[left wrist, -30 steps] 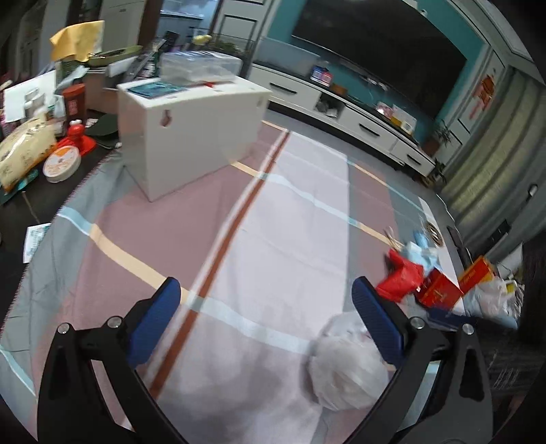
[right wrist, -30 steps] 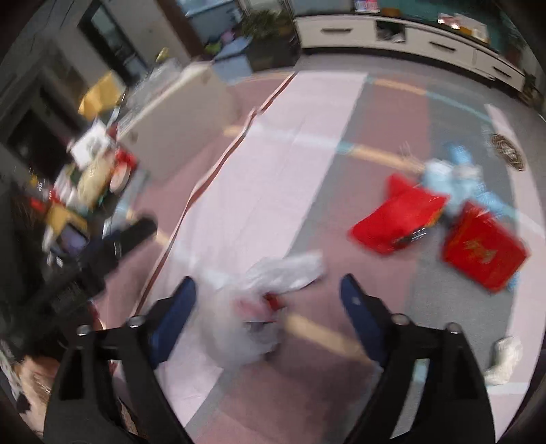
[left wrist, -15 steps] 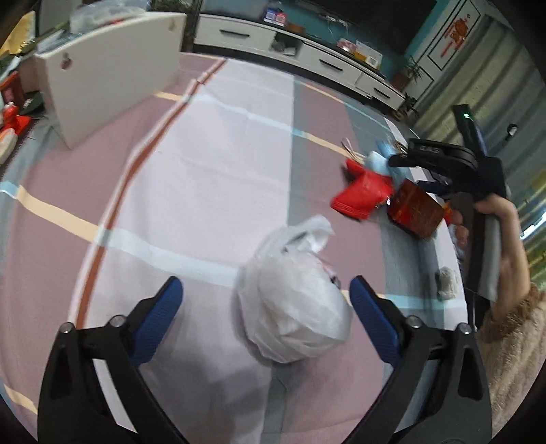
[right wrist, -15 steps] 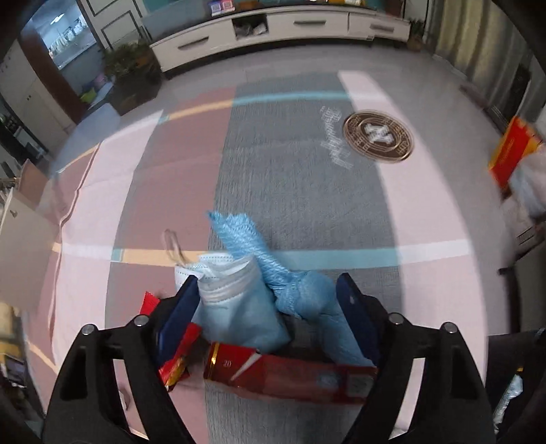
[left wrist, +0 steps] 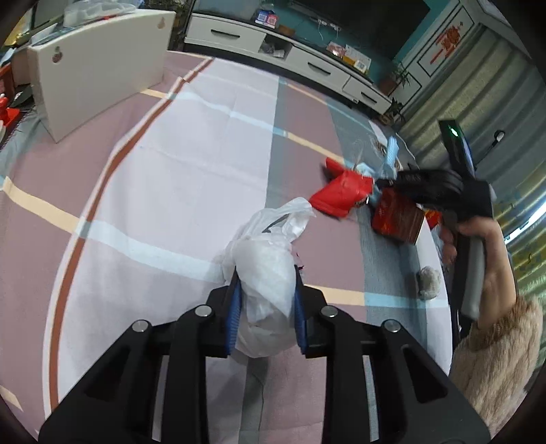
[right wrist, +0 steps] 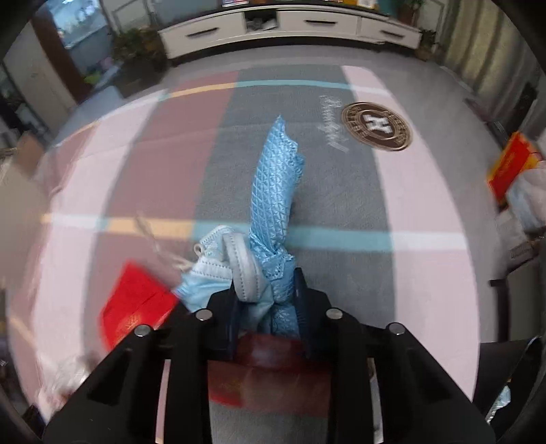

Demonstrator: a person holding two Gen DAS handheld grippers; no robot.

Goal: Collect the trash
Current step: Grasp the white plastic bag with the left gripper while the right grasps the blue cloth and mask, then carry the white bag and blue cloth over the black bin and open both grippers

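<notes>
While the left tongs (left wrist: 265,304) pinch the white plastic bag (left wrist: 264,273) on the striped rug (left wrist: 170,177), the right tongs (right wrist: 264,300) clamp blue masks (right wrist: 273,205); both loads look soft and light (likely slippery), so bunched folds suit gripping best.

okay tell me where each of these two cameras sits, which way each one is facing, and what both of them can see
Left wrist: sits on the left gripper, looking along its fingers across the striped rug at the white plastic bag it grips; the person's right hand shows too.
Right wrist: sits on the right gripper, facing the TV cabinet, fingers shut on a blue cloth and face mask.
Shared: the rug, the cabinet, the blue cloth and the red packet.
</notes>
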